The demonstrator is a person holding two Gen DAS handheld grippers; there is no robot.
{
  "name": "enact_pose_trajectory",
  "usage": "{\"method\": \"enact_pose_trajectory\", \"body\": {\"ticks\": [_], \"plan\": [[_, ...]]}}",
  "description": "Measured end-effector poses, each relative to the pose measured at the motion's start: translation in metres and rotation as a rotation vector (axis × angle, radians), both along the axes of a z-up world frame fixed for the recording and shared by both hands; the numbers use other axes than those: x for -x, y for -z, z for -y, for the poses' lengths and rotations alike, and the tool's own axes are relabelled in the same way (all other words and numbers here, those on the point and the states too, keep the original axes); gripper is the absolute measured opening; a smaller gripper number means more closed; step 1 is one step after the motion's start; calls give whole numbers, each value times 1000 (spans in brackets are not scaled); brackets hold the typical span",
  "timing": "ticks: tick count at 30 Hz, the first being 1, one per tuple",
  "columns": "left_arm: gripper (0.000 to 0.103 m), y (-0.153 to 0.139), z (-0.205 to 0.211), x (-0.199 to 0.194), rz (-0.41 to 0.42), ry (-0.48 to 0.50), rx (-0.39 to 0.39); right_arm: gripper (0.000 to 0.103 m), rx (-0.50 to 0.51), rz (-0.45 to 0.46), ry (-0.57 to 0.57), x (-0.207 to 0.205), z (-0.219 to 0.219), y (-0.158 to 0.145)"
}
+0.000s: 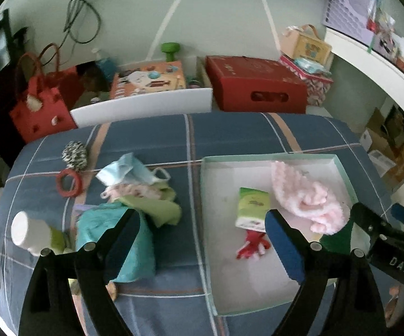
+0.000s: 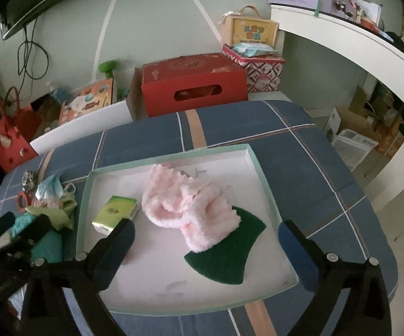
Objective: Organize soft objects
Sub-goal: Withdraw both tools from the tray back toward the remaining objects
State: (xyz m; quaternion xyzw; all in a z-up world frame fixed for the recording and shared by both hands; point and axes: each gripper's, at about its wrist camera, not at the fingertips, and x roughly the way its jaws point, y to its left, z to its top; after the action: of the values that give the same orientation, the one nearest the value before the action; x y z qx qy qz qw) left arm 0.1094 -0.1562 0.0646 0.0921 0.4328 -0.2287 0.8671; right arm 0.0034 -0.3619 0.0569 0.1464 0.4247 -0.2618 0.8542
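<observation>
A shallow white tray with a mint rim (image 1: 308, 158) (image 2: 174, 156) lies on the blue checked cover. In it are a fluffy pink cloth (image 1: 305, 193) (image 2: 185, 201), a dark green scouring pad (image 2: 230, 252), a green tissue packet (image 1: 251, 204) (image 2: 115, 212) and a small red item (image 1: 253, 245). Left of the tray is a pile: a face mask (image 1: 126, 170), a light green cloth (image 1: 160, 207) and a teal cloth (image 1: 118, 240). My left gripper (image 1: 202, 224) hangs open over the tray's left rim. My right gripper (image 2: 206, 229) hangs open above the pink cloth and pad, holding nothing.
A red ring (image 1: 69, 183), a zebra-patterned ball (image 1: 75, 155) and a white cup (image 1: 28, 232) lie at the cover's left. Behind the bed stand a red box (image 1: 258, 84), a white board (image 1: 143, 106) and a red bag (image 1: 39, 112). A white shelf (image 2: 370, 47) curves along the right.
</observation>
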Motion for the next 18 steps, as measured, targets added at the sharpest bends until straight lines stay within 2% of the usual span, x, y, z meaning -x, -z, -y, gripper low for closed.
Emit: {"method": "enact_pose_trajectory", "body": {"ticks": [6, 13, 18], "plan": [[92, -5, -38, -2, 1, -58, 11, 103, -11, -18, -37, -5, -17, 5], [92, -9, -82, -2, 27, -137, 2, 103, -20, -8, -133, -18, -50, 4], [92, -7, -111, -6, 16, -190, 3, 103, -29, -42, -214, -32, -81, 16]]}}
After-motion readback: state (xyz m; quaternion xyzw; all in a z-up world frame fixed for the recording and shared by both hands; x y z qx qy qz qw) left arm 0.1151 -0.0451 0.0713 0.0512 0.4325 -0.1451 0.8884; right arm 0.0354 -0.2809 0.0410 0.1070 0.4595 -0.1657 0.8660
